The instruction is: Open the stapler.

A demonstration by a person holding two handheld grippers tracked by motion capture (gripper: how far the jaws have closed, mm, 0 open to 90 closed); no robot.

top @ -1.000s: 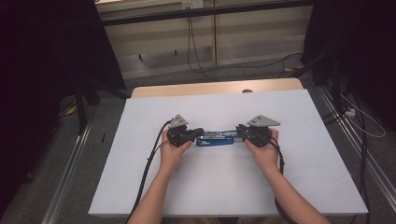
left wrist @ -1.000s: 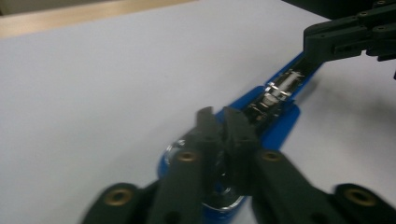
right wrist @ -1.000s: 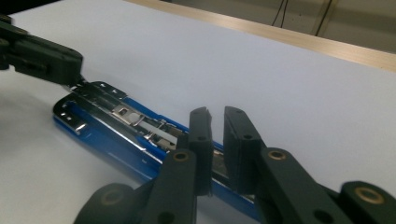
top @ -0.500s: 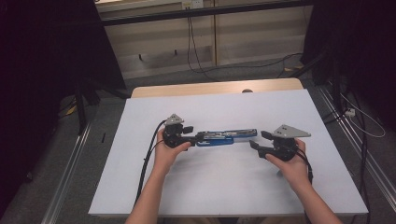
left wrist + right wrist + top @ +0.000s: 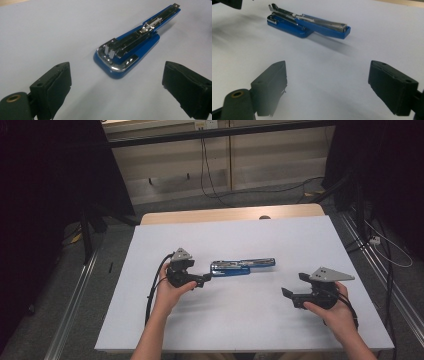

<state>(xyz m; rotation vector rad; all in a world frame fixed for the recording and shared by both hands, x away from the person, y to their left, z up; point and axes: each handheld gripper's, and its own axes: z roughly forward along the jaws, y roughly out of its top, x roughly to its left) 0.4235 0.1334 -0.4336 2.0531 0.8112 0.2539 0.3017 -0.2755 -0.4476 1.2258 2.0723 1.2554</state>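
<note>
A blue stapler (image 5: 242, 265) lies swung open, nearly flat, on the white table (image 5: 240, 330), its chrome insides up. In the high view my left gripper (image 5: 204, 279) sits just left of the stapler's left end, apart from it. The left gripper view has the stapler (image 5: 130, 50) ahead of my left gripper (image 5: 117, 75), whose jaws have just been opening and hold nothing. My right gripper (image 5: 294, 285) is off to the right, nearer the front edge, well away from the stapler (image 5: 308, 23). Its jaws (image 5: 328, 72) have just been opening too, with only bare table between them.
A strip of wooden tabletop (image 5: 230, 213) runs along the far edge. Metal rails (image 5: 75, 295) flank both sides of the table, and cables (image 5: 215, 185) trail on the floor beyond. A cable (image 5: 152, 292) hangs from the left gripper.
Both grippers were shut on the stapler's ends; both have let go. The right hand has drawn away to the right and nearer the front edge. The left backed off slightly left.
</note>
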